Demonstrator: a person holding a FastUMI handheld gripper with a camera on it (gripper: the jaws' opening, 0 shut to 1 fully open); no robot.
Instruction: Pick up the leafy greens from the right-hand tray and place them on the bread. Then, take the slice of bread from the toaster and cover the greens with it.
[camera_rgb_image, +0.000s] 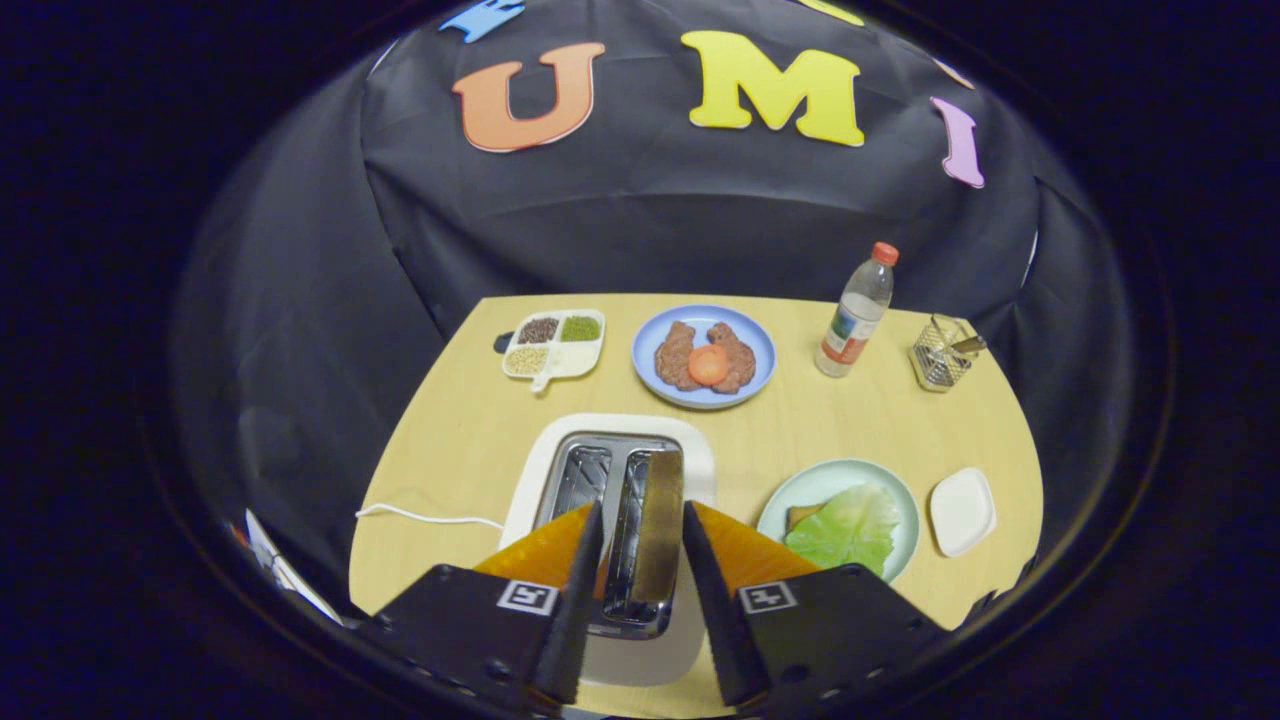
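A white toaster (530, 500) stands on the wooden table, directly under my gripper (643, 518). A slice of bread (660, 520) stands upright in its right slot, between my fingers and close to the right one. The gripper is open, with a gap left between the left finger and the slice. Right of the toaster, a pale green plate (835, 478) holds a leaf of greens (848, 528) lying over another slice of bread (800, 516), of which only a corner shows.
A small white tray (962, 510) sits right of the green plate. At the back are a divided dish of grains (553, 345), a blue plate (703, 318) with meat and a tomato slice, a water bottle (855, 315) and a wire basket (942, 352). A white cable (430, 517) runs left from the toaster.
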